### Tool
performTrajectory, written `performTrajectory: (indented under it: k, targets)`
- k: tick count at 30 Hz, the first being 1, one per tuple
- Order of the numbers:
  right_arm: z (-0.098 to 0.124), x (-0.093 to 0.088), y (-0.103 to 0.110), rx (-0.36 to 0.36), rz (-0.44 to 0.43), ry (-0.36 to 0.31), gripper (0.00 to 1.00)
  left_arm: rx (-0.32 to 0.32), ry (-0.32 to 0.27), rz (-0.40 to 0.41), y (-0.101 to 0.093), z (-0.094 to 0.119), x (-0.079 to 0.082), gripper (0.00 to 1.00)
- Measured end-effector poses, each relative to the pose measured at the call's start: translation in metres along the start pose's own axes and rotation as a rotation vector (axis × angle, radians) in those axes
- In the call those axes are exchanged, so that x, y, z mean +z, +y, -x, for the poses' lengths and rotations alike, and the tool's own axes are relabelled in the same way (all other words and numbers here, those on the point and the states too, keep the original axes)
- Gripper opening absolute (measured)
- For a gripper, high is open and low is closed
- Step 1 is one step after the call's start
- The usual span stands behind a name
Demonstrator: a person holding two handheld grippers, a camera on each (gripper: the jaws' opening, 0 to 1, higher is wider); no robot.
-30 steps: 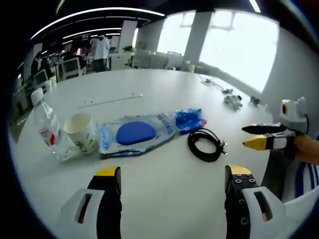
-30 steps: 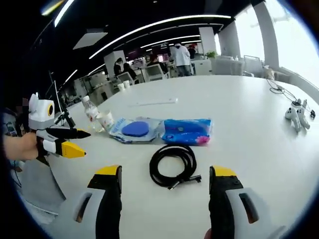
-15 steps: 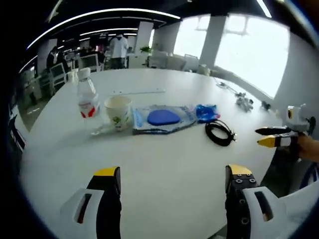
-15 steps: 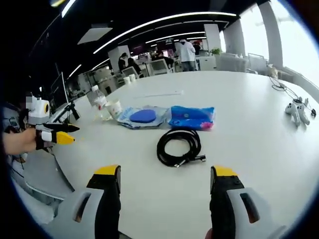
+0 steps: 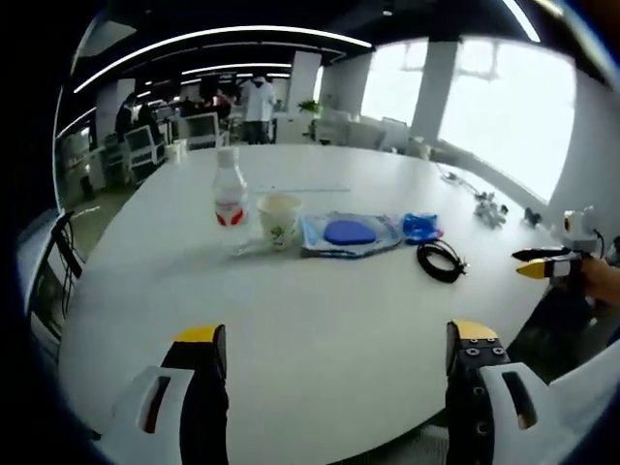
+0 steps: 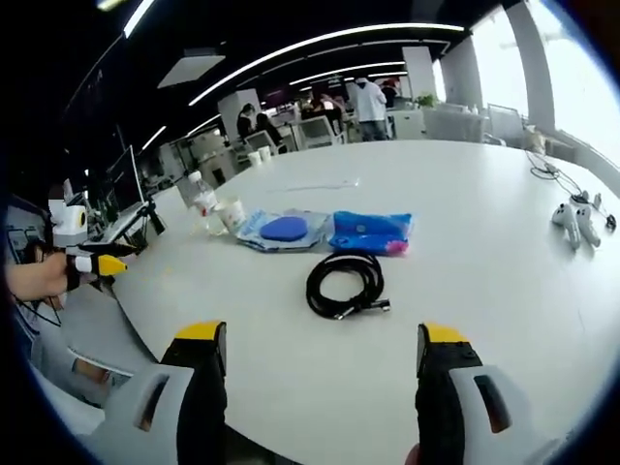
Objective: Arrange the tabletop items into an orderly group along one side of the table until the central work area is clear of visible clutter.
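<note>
On the large round white table [image 5: 320, 329] five items lie in a loose row, one of each kind. In the left gripper view, one clear plastic water bottle with a red label [image 5: 229, 190] stands upright, and one white paper cup with a green print [image 5: 278, 219] stands just beside it. Next comes one flat clear packet holding a blue oval pad [image 5: 351, 233], then one blue crinkled plastic bag [image 5: 421, 228], and one coiled black cable [image 5: 442, 261] lies nearer the table edge, apart from the bag.

The right gripper view shows the same five: bottle [image 6: 203, 203], cup [image 6: 231, 214], packet [image 6: 284, 231], bag [image 6: 369, 232] and cable [image 6: 344, 285]. One white game controller [image 6: 577, 222] lies well apart at the far right.

The left gripper [image 5: 329, 373] has its jaws spread wide and empty, off the table's near edge. The right gripper [image 6: 325, 378] is likewise spread and empty, with the cable beyond its jaws.
</note>
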State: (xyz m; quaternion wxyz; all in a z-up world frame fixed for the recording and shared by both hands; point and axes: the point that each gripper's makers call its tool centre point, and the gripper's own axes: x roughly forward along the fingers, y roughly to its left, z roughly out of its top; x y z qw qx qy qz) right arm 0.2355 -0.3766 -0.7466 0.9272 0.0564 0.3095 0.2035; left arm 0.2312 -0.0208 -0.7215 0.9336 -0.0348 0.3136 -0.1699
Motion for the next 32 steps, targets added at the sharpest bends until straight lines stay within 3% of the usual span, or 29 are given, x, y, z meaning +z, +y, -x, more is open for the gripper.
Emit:
performTrajectory:
  k: [11,20,27,32]
  targets:
    - [0.017,-0.026,0.001,0.019,-0.005,0.035,0.82,0.032,-0.016,0.008,-0.002,0.037,-0.010,0.93]
    - [0.032,-0.010,0.002,-0.019,-0.004,0.004,0.82,-0.005,0.001,0.004,-0.002,0.032,-0.015,0.92]
    - [0.031,0.000,0.006,-0.028,0.021,-0.009,0.81,-0.021,-0.008,0.012,0.000,0.030,-0.012,0.92]
    - [0.030,-0.005,0.003,-0.038,0.027,-0.001,0.81,-0.031,-0.021,0.008,0.001,0.032,-0.010,0.93]
